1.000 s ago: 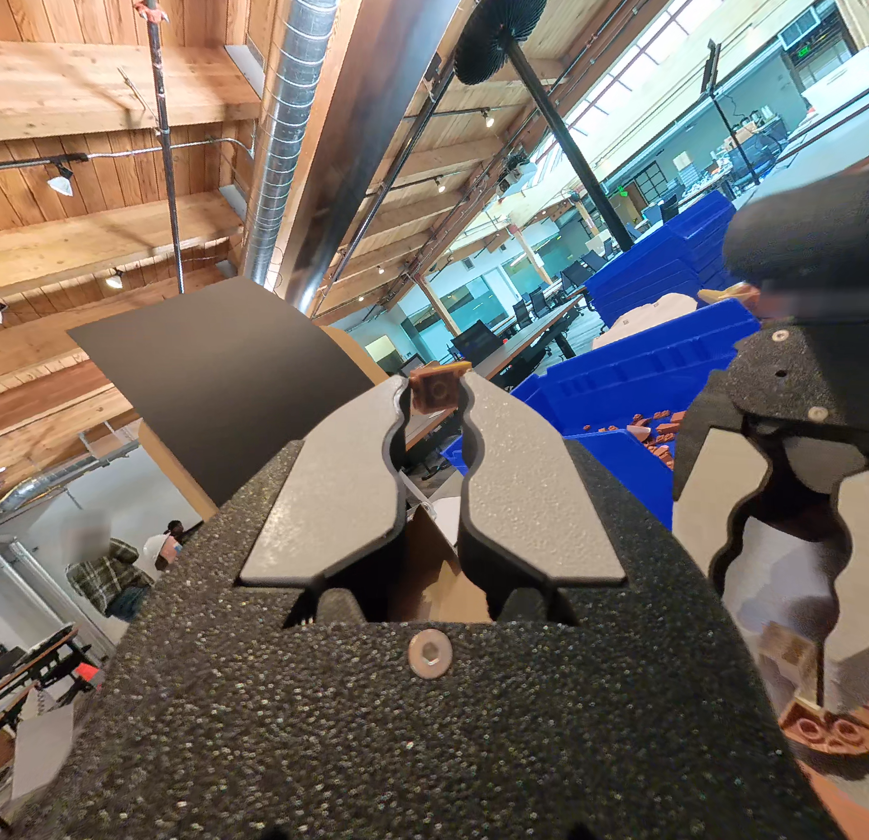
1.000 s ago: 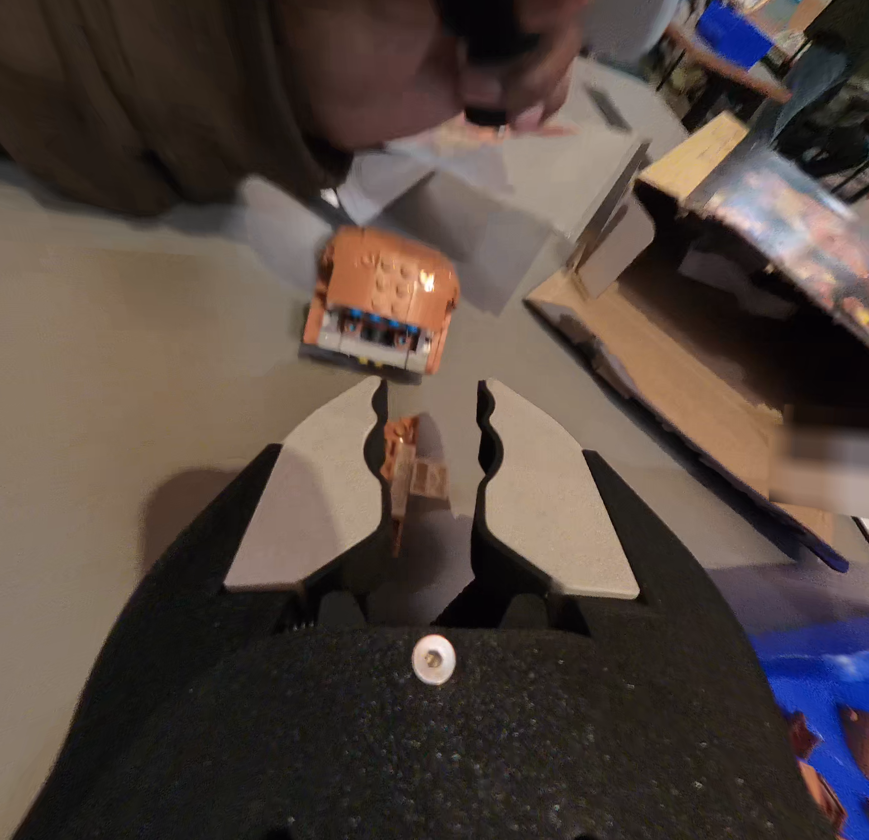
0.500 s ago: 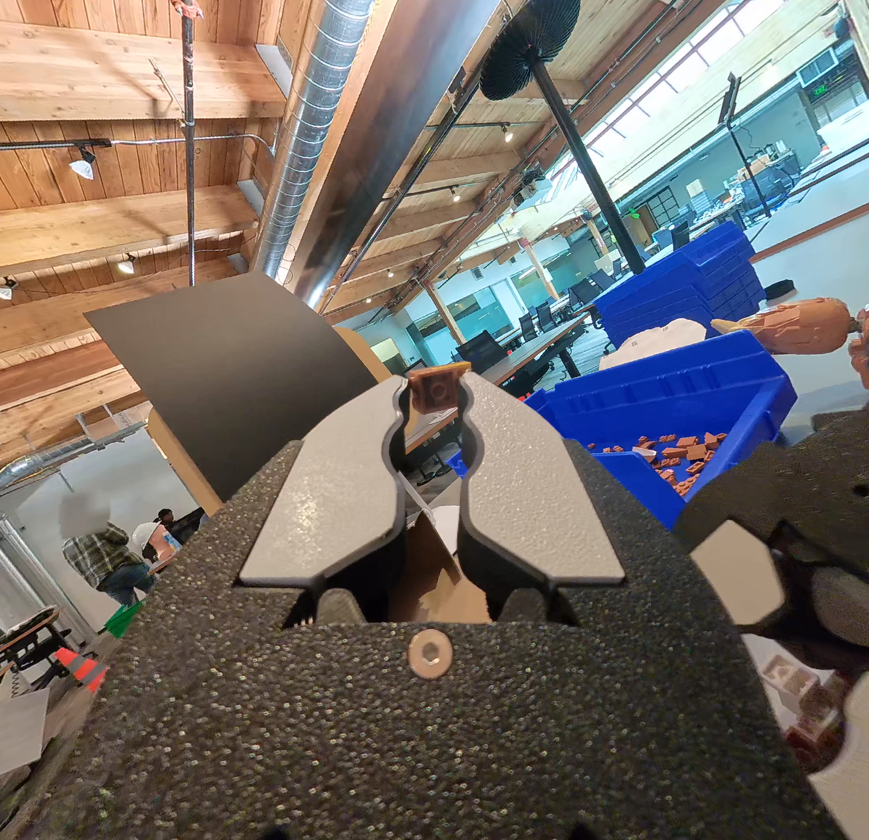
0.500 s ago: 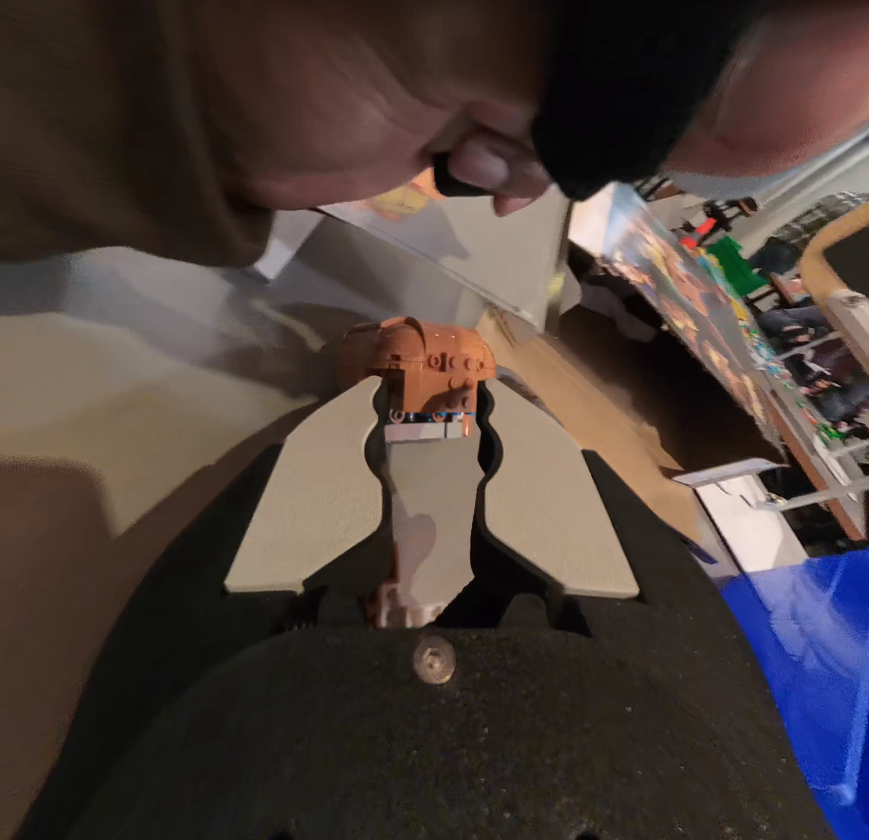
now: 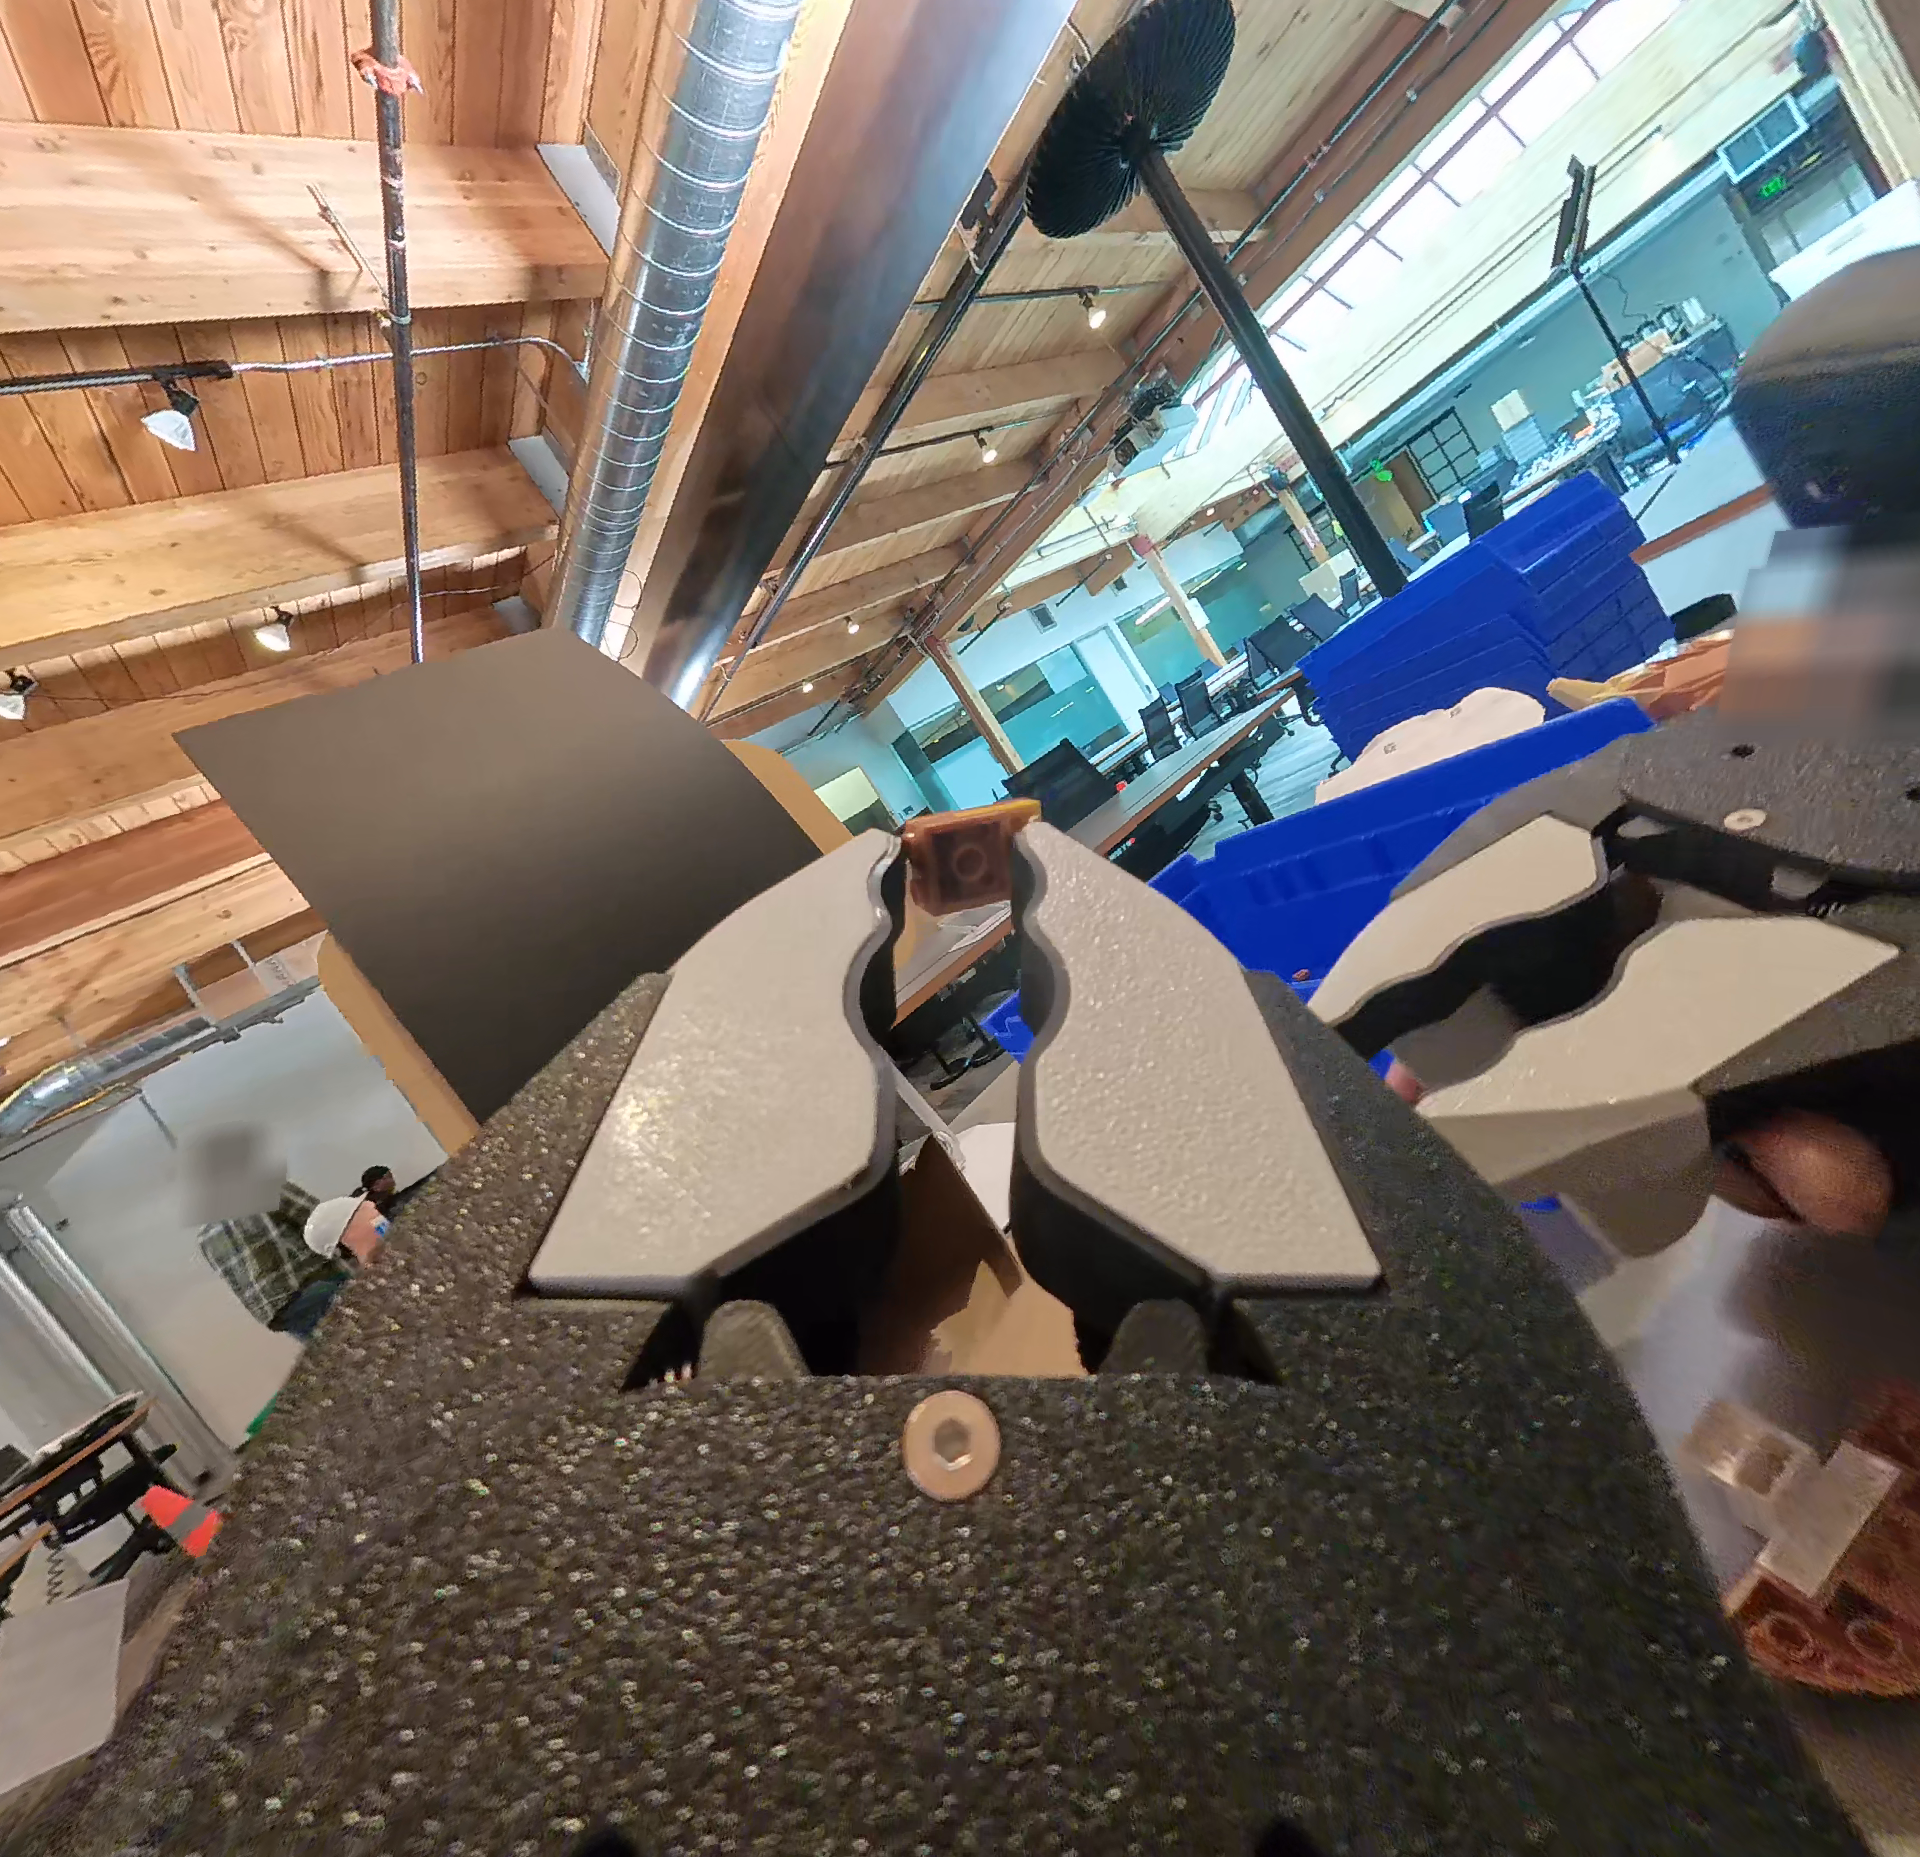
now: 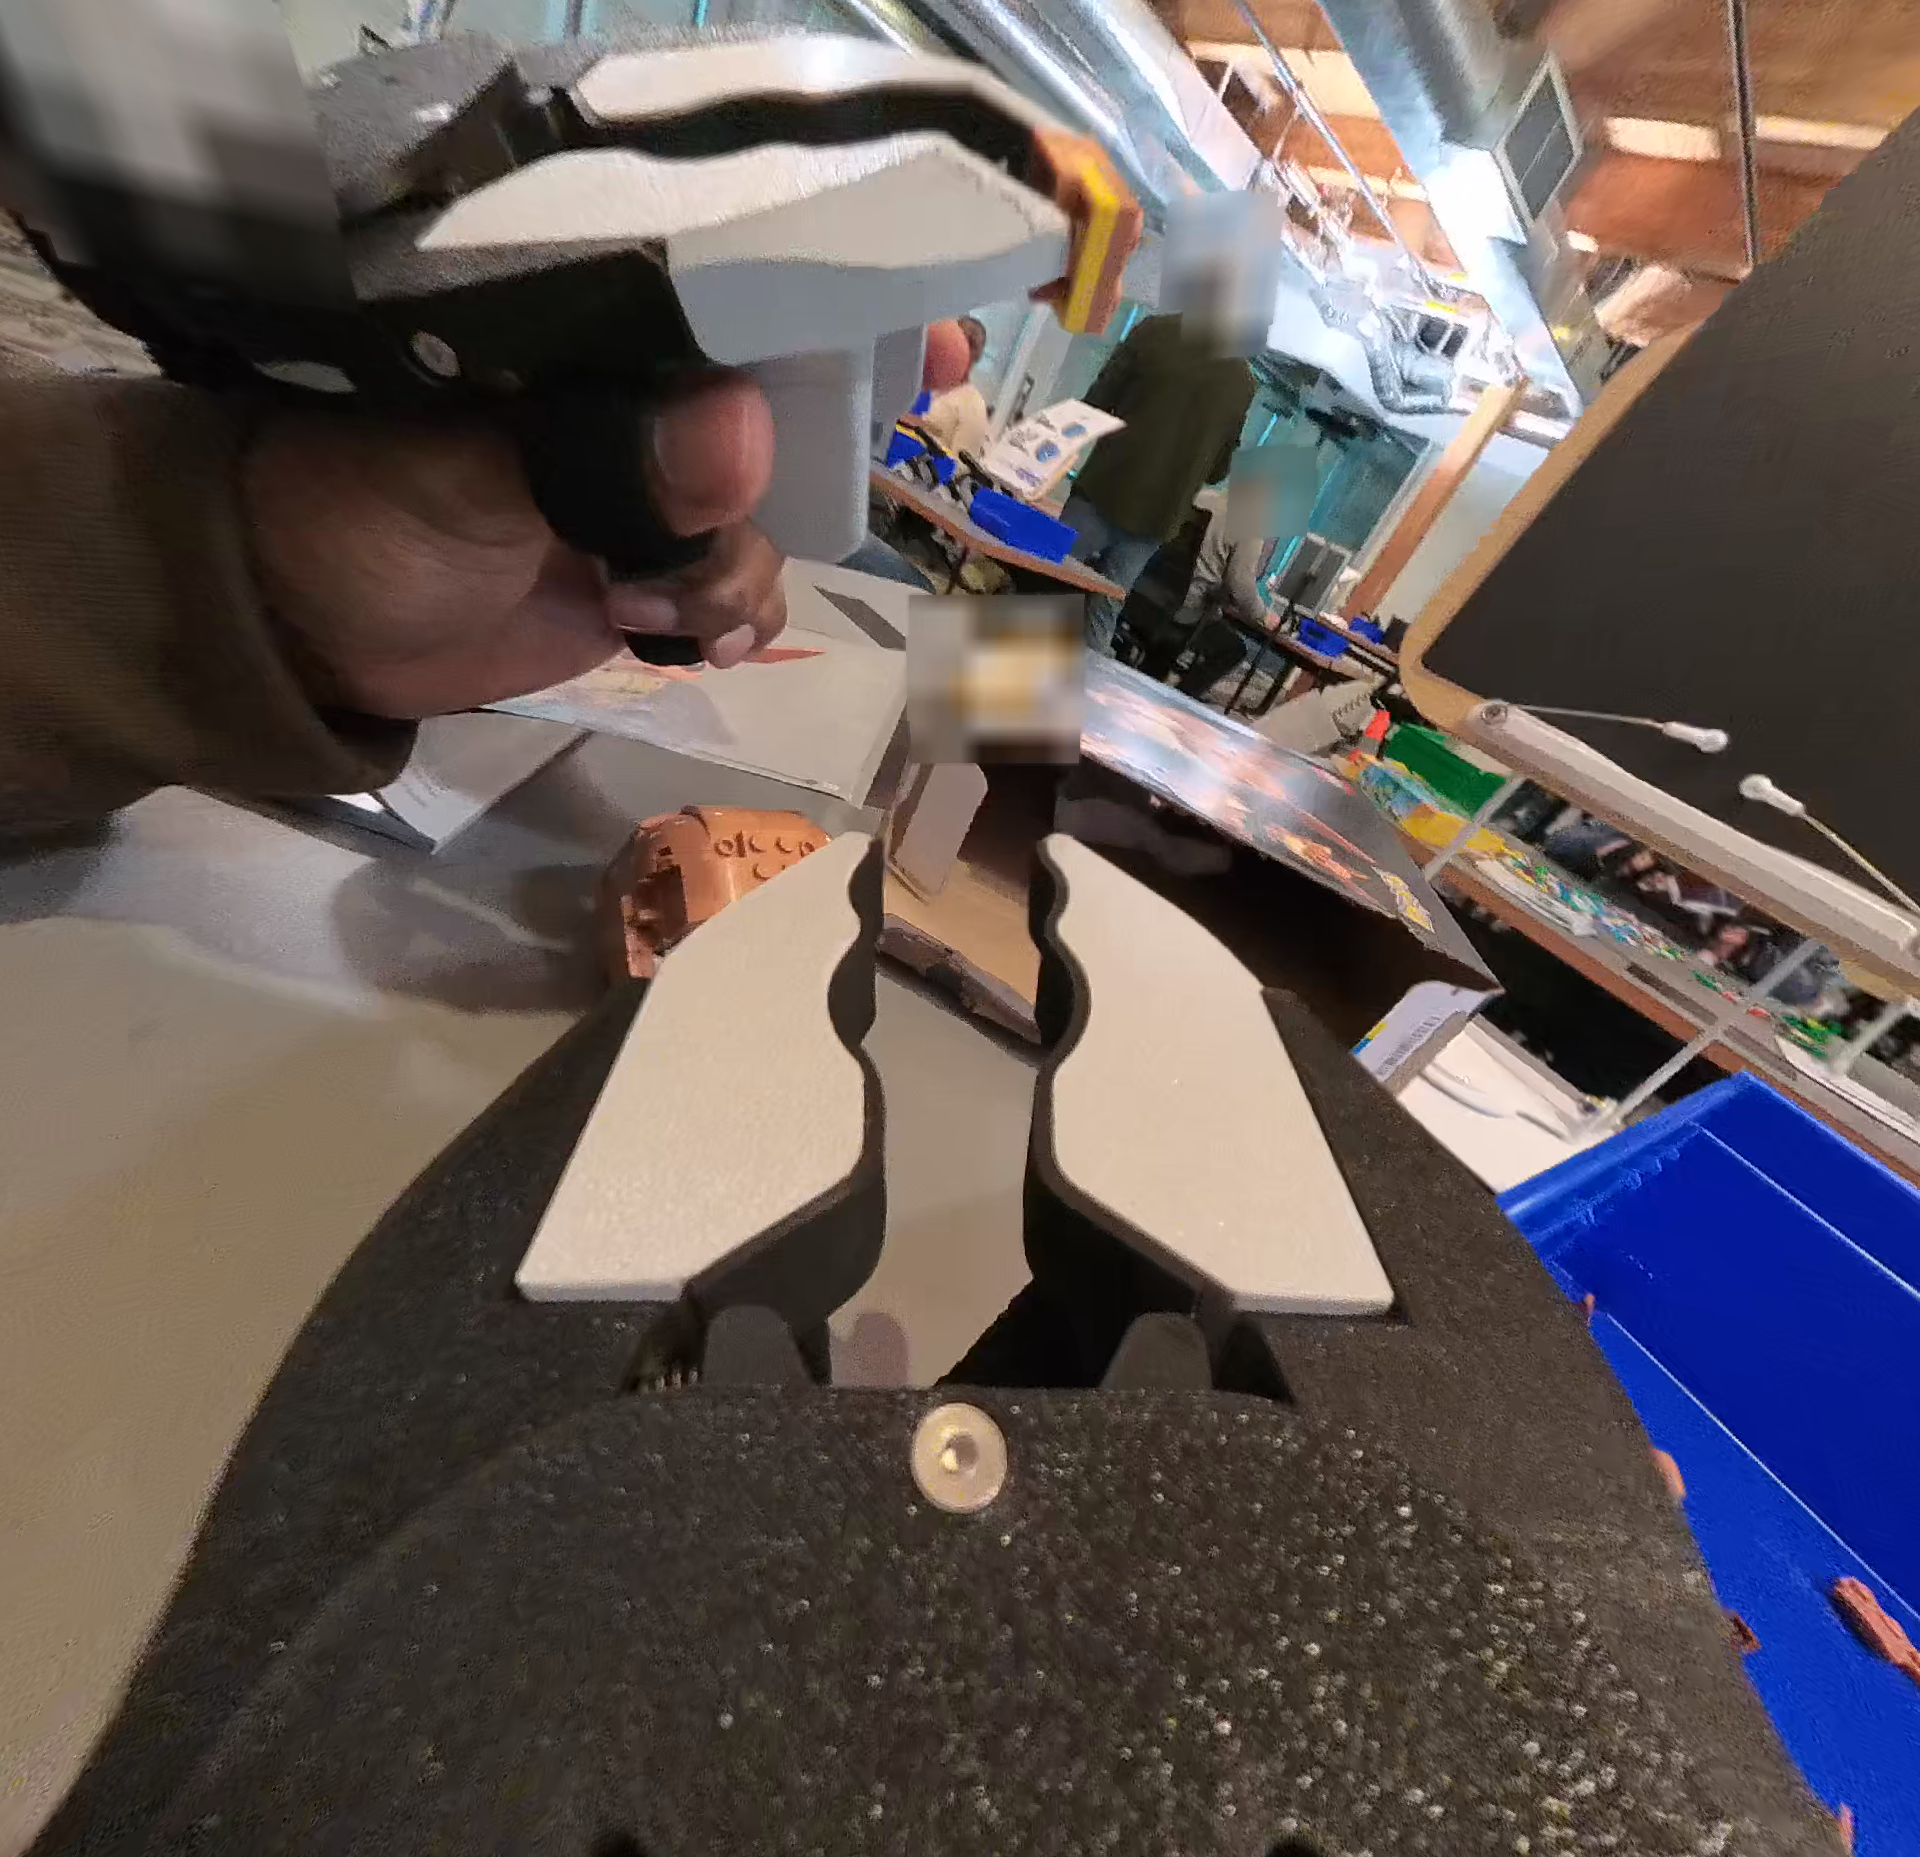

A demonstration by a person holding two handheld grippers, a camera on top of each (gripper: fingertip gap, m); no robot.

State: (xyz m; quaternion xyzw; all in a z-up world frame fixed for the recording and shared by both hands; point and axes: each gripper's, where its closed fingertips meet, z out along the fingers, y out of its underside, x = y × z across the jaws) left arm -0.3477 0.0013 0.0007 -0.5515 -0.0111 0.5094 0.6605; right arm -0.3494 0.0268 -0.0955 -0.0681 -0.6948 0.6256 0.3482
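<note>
Brick [image 5: 958, 870] in left gripper [image 5: 961, 851]

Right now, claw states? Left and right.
Left claw: shut on a small brown brick at its tips.
Right claw: open, empty; brown brick model just beyond its left finger.

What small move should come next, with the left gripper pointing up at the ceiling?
Probably tilt the left gripper down toward the brown brick build on the grey table. It is shut on a small brown plate and aimed at the rafters; the right gripper is open and empty.
</note>
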